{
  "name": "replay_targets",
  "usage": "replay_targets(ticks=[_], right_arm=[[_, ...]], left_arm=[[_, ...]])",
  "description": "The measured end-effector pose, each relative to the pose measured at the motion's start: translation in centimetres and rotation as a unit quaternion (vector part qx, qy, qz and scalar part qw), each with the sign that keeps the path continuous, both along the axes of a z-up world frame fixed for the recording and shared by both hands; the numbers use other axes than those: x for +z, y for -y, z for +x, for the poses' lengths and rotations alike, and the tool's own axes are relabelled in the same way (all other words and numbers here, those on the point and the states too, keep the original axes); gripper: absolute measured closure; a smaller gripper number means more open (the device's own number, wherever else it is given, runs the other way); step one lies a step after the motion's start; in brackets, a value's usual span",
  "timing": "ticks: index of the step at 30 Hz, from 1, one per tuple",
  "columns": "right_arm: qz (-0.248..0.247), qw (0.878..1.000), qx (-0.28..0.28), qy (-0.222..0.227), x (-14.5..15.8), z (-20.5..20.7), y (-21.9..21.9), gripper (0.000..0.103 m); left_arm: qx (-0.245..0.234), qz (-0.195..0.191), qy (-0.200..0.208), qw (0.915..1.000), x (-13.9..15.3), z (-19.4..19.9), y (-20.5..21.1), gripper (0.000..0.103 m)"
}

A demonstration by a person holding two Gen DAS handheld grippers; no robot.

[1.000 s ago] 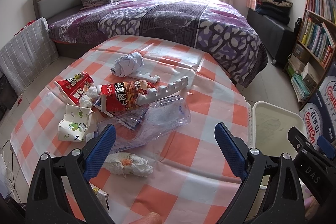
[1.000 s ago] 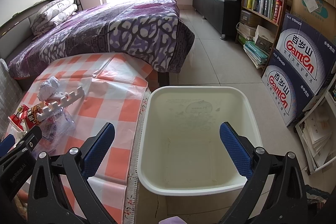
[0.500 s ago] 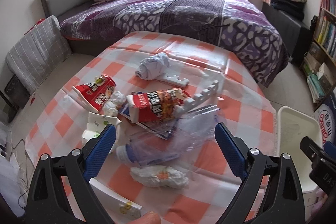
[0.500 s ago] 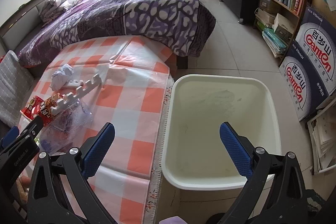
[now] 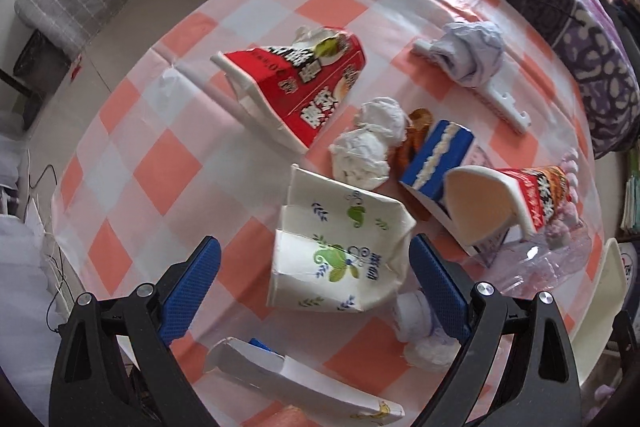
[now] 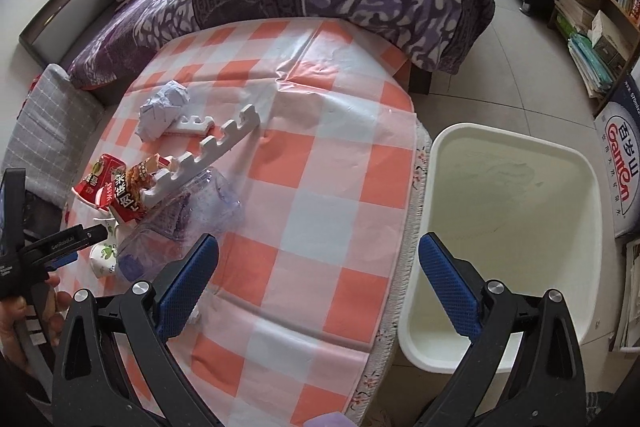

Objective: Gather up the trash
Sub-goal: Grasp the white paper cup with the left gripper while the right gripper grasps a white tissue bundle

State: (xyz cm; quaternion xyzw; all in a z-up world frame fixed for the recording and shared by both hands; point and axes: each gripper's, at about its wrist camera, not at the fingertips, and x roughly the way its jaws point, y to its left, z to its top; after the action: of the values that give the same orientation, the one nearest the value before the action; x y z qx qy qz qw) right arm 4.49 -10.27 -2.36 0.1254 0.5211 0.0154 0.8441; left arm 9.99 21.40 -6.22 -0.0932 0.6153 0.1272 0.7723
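Item: flattened paper cup (image 5: 340,247), between our left hand-held gripper's (image 5: 314,273) spread jaws; right hand-held gripper (image 6: 318,269) apart. Next we clamp it, carry to bin (image 6: 512,155).

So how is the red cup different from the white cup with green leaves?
The red cup is red with bold white writing; the white cup is white with green leaf drawings. The red cup lies farther off, beyond the open left gripper; the white cup lies right between that gripper's fingers. The white cup looks flattened and creased; the red cup keeps more of its shape. Both are squashed paper cups lying on their sides on the checked tablecloth.
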Motion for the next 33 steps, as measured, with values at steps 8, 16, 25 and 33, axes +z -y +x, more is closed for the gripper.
replay_targets(ticks=[8, 16, 25, 33], right_arm=[[0.017, 1.000, 0.002, -0.023, -2.4, 1.4, -0.1, 0.007], [0.089, 0.994, -0.021, -0.056, -3.6, 2.1, -1.0, 0.007], [0.130, 0.986, -0.016, -0.098, -5.7, 1.2, -6.4, 0.007], [0.042, 0.979, 0.184, -0.076, -6.2, -0.2, -13.8, 0.007]], left_arm=[[0.002, -0.075, -0.017, 0.9970, -1.8, 0.3, -0.8, 0.011], [-0.029, -0.071, -0.006, 0.9971, -0.8, 0.3, 1.0, 0.011], [-0.014, -0.068, -0.032, 0.9971, -1.8, -0.5, -0.5, 0.027], [-0.009, -0.096, 0.005, 0.9954, 1.2, -2.6, -3.9, 0.030]])
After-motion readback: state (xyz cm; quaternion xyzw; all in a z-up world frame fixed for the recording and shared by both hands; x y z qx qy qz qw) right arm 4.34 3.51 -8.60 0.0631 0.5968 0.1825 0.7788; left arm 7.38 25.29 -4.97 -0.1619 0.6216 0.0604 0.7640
